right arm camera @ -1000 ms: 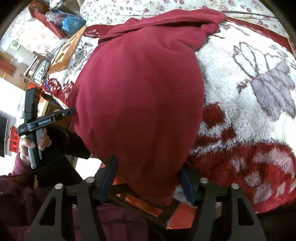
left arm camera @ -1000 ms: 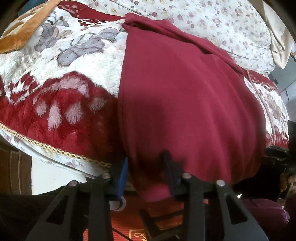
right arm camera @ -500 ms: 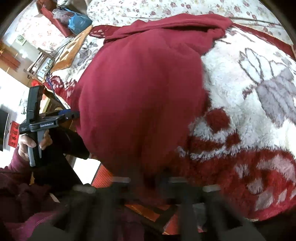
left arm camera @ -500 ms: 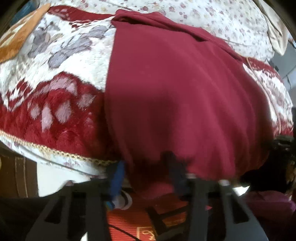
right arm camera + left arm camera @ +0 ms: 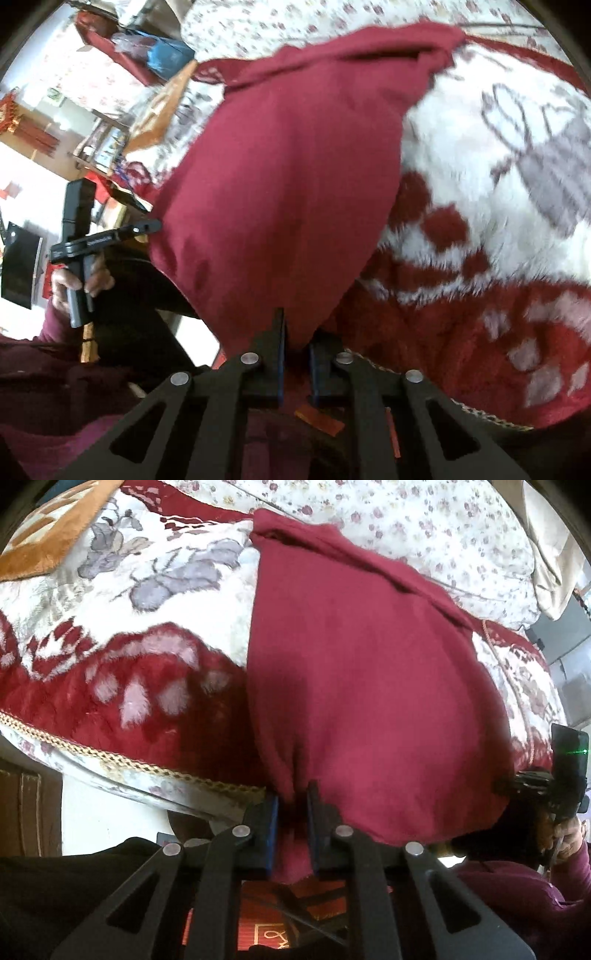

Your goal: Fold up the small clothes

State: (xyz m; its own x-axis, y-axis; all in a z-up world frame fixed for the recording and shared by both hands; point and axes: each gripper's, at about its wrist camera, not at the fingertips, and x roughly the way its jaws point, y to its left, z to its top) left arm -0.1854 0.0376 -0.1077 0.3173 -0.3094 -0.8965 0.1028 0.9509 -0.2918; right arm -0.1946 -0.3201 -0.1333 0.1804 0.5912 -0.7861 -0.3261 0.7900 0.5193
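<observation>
Both grippers, left point(image 5: 292, 812) & right point(image 5: 295, 343), fingers nearly closed, pinching near hem corners of the red garment point(image 5: 362, 686), spread ahead on the bed blanket point(image 5: 122, 701). Fold prob. just starting; far end unfolded.

The left gripper point(image 5: 291, 814) pinches a bunched near corner of the garment point(image 5: 369, 686), its blue pads pressed against the cloth on both sides. The dark red garment lies spread over the blanket point(image 5: 122, 635), reaching from the bed's near edge up toward the floral sheet point(image 5: 424, 528) at the far side. At the right edge, the right gripper point(image 5: 565, 775) sits at the garment's other near corner, its fingers hidden.
</observation>
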